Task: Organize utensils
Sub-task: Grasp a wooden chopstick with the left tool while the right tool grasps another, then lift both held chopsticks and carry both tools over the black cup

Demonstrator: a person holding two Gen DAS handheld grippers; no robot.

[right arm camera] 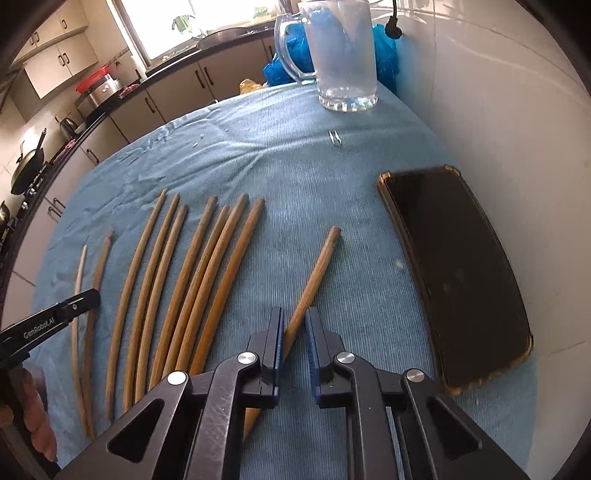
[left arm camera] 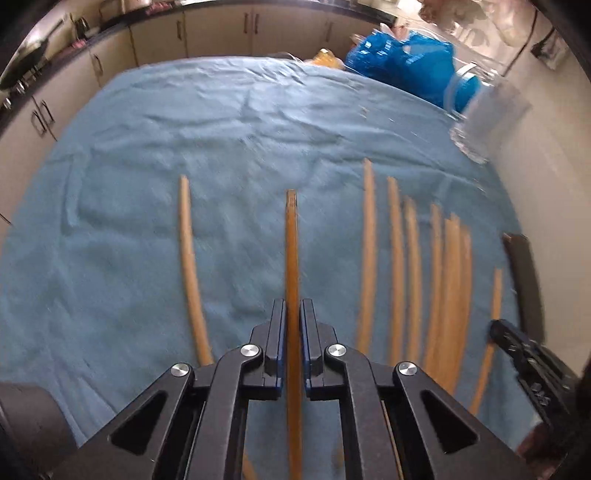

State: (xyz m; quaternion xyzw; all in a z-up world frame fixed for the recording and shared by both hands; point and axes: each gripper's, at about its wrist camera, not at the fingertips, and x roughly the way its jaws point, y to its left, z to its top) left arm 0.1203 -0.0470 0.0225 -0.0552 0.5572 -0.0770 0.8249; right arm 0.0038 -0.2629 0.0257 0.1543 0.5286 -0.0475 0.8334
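Note:
Several wooden chopsticks (right arm camera: pixel 192 280) lie side by side on a blue cloth. My left gripper (left arm camera: pixel 293 306) is shut on one chopstick (left arm camera: pixel 291 251), which runs straight out between its fingers just above the cloth. It shows at the left edge of the right wrist view (right arm camera: pixel 79 301). My right gripper (right arm camera: pixel 294 314) is narrowly open around a lone chopstick (right arm camera: pixel 317 266) that lies apart, right of the row; the jaws do not visibly press it. A clear glass mug (right arm camera: pixel 341 55) stands at the far edge of the cloth.
A black phone in a tan case (right arm camera: pixel 458 280) lies on the right by the white wall. Small metal tweezers (right arm camera: pixel 335 139) lie near the mug. Blue plastic bags (left arm camera: pixel 402 62) sit behind. Kitchen cabinets (left arm camera: pixel 221 29) line the far side.

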